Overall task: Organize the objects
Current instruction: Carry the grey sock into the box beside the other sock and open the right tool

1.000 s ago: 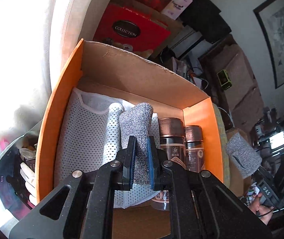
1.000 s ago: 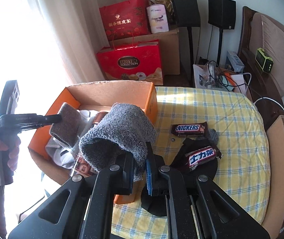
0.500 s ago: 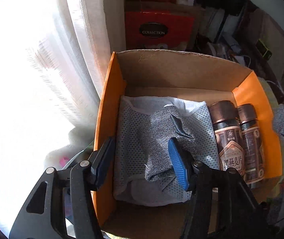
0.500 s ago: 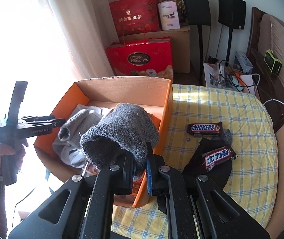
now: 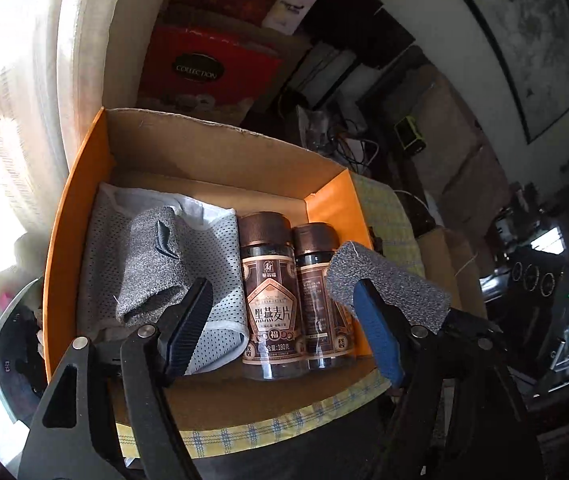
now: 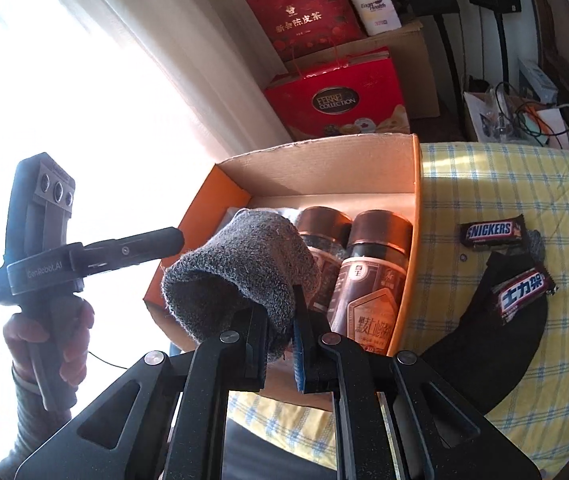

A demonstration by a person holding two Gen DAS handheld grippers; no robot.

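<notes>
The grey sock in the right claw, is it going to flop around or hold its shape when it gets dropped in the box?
The sock will probably flop: it already bulges and droops over the claw pinching it. The knit looks soft and light, so it should land quietly, likely slumping over the jars or the box edge.

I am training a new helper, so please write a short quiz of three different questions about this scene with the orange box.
1. True or false: the left gripper is clamped on a sock.
2. What does the right gripper hold?
A. a Snickers bar
B. a grey sock
C. a jar
3. How many brown-lidded jars lie in the orange box?

Key:
1. False; its jaws have just been opening, and the other grey sock lies free on the white mesh cloth.
2. B
3. Two
</notes>
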